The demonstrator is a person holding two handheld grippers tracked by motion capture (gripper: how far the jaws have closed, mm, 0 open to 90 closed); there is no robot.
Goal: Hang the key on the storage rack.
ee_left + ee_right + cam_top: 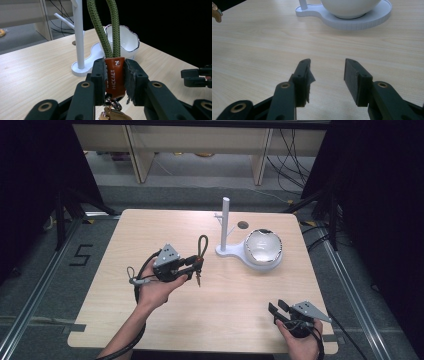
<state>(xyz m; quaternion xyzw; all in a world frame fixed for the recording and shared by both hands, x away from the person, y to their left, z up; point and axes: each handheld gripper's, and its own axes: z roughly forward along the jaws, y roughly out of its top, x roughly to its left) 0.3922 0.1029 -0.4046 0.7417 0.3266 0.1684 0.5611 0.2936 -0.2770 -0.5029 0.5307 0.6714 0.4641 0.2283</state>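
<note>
Above the pale wooden table (210, 305), we clamp our left gripper (114, 75) on the olive rope keychain's brown leather tab (114, 76), loop upright for the white peg stand (226, 222), while the right gripper (327, 75) rests open, empty.

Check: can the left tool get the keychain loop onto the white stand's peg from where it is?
Probably yes. The left tool is shut on the keychain by its leather tab, green loop upright. The white stand is just ahead, with bare table between. The right tool sits far off.

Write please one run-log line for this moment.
left claw: shut on keychain tag | right claw: open, nothing between | stand: no keychain hung
</note>
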